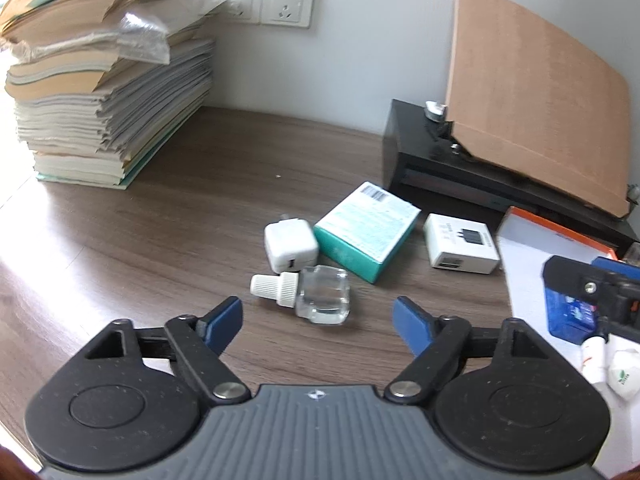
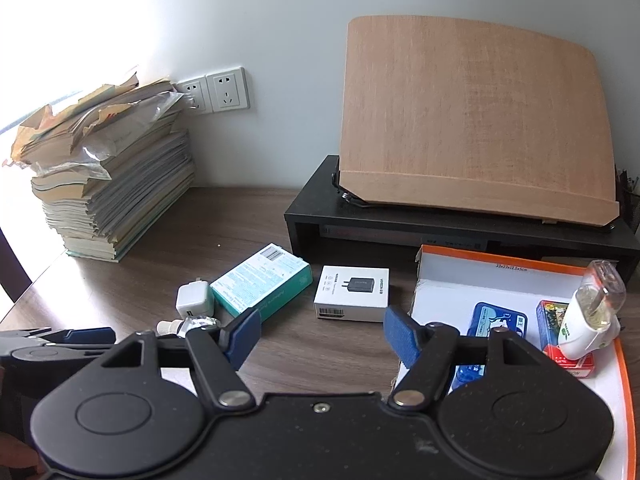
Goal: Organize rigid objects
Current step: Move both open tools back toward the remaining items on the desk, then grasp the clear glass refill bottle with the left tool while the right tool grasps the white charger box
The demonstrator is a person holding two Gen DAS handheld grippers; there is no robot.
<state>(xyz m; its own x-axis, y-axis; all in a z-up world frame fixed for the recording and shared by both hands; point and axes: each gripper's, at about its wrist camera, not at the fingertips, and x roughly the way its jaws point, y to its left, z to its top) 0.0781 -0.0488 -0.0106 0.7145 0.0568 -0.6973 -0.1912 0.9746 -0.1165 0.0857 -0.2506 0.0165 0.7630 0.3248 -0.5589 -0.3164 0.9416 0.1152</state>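
On the wooden desk lie a clear bottle with a white cap, a white charger plug, a teal box and a white charger box. My left gripper is open, and the bottle lies on its side just ahead between the blue fingertips, untouched. My right gripper is open and empty, a little short of the white charger box. To its right, a white orange-rimmed carton holds a blue case, a red box and a white plug-in device.
A tall stack of papers fills the back left below wall sockets. A black desk riser carries a tilted wooden board at the back right. The right gripper's body hangs over the carton.
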